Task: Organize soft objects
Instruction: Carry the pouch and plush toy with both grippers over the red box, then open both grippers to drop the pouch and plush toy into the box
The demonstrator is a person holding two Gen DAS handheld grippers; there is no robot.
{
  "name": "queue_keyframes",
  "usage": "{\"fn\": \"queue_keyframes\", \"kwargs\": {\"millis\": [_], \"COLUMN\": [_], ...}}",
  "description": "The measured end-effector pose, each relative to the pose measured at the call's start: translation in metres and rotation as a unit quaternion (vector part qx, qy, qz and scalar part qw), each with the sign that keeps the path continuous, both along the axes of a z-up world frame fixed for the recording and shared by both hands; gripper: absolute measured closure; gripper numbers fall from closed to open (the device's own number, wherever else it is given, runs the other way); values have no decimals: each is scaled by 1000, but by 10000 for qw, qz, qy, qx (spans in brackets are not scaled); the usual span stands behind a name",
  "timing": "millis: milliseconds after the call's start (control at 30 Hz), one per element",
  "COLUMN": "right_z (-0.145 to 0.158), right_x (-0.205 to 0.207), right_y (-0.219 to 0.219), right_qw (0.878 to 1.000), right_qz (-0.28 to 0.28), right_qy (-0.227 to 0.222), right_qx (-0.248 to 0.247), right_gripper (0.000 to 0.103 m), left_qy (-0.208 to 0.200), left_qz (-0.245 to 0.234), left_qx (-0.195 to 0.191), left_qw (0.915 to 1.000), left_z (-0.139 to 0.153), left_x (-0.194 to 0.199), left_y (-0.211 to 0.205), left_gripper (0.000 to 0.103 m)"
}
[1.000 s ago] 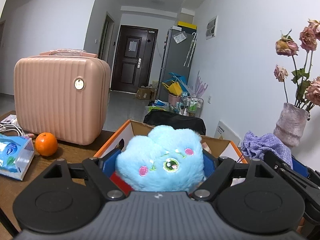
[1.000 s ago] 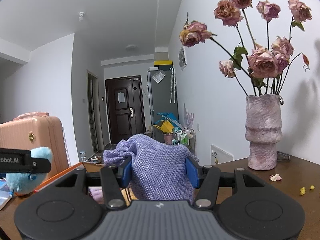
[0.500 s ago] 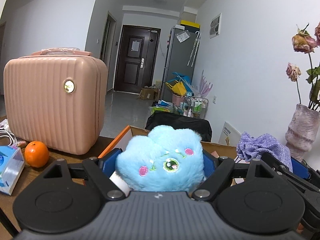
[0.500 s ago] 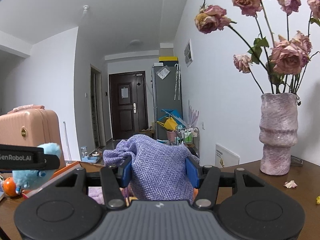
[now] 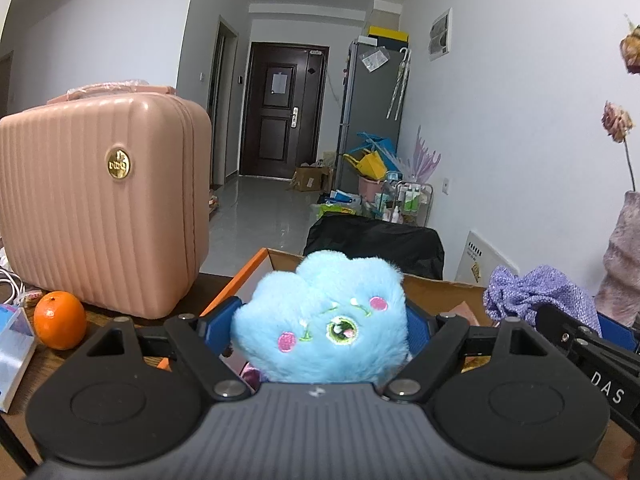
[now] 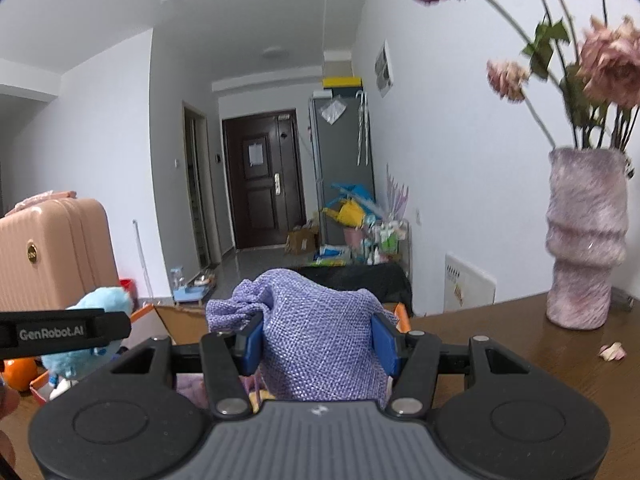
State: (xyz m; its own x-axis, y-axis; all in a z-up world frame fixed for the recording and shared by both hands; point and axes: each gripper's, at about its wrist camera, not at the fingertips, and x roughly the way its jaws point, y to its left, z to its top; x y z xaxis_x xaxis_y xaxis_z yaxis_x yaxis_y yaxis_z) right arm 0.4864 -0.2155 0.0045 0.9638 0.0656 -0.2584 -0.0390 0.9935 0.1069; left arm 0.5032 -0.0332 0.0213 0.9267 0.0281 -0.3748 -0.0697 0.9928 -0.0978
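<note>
My left gripper is shut on a fluffy blue plush toy with pink cheeks, held above an open cardboard box with an orange edge. My right gripper is shut on a purple woven cloth pouch, held over the same box. The pouch also shows at the right of the left wrist view, and the plush toy at the left of the right wrist view. The box's inside is mostly hidden.
A pink hard-shell case stands on the wooden table at left, with an orange and a tissue pack in front. A mauve vase of dried roses stands at right, petals on the table.
Both grippers have shifted left with their loads; the vase and flowers slid toward the right edge of both views. Both grips are unchanged.
</note>
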Motion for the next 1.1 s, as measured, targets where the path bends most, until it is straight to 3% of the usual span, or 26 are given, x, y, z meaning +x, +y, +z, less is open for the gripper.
{"fn": "queue_keyframes", "kwargs": {"millis": [167,233,433,533,767,1100], "right_z": [-6,-9,-12,-13,-11,-7], "right_x": [14,18,17,14,10,-3], "right_y": [0,0,4,3,1,5], "right_qw": [9996,9993,9988,9989,9993,9996], "right_qz": [74,97,182,187,169,133], "right_qy": [284,364,433,426,311,57], "right_qx": [2,-4,-108,-102,-128,-255], "right_gripper": [48,43,39,25,0,0], "left_qy": [128,236,256,206,212,148], "left_qz": [49,39,93,183,335,340], "left_qx": [55,64,27,28,-154,-35], "left_qw": [9999,9997,9996,9996,9991,9993], "left_z": [-8,-12,-15,-14,-12,-10], "left_x": [15,20,19,18,15,8], "left_y": [3,5,10,11,21,19], "left_gripper": [20,19,7,1,0,0]}}
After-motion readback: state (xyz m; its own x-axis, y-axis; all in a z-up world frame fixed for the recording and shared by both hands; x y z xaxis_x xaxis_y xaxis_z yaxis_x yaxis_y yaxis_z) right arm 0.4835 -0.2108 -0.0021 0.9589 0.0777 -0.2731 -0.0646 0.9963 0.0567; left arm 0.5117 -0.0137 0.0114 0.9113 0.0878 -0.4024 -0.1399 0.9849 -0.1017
